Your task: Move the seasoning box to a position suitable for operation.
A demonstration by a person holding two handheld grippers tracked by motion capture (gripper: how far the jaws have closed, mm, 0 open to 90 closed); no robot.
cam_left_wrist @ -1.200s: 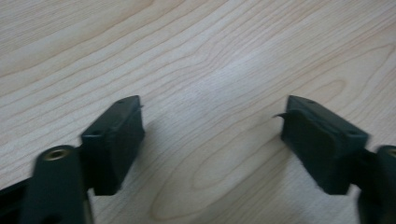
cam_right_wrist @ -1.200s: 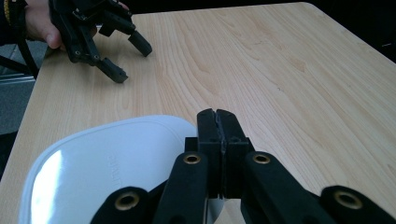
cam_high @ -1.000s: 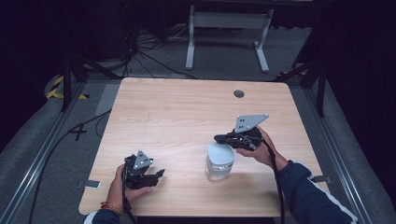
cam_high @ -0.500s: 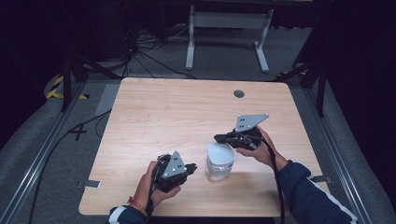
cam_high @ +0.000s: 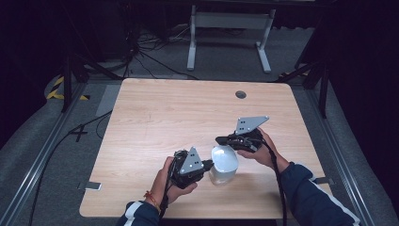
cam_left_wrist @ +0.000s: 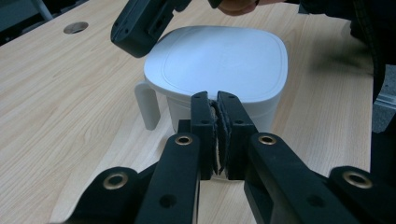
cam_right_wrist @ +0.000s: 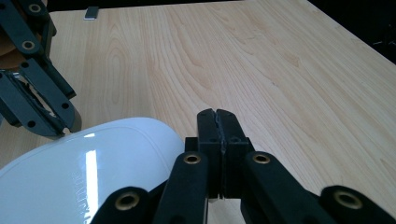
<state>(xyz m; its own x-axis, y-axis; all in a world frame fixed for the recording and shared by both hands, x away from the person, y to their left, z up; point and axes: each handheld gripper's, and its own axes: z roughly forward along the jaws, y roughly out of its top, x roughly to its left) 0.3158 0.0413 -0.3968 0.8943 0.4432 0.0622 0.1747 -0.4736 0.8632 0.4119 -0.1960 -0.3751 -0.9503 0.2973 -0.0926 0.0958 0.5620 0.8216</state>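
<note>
Sitting near the front edge of the wooden table (cam_high: 155, 117), a white lidded container (cam_high: 223, 162) lies between both grippers. The left gripper (cam_left_wrist: 217, 100), jaws pressed together, seems just short of its side, while the right gripper (cam_right_wrist: 217, 116), jaws likewise closed, hovers by the lid.

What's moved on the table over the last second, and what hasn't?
The left gripper travelled right, from near the table's front-left corner up to the white lidded container; its fingers are shut just short of the container's wall. Nothing was grasped or released. The right gripper, also shut, stayed beside the lid, and the container did not shift.
</note>
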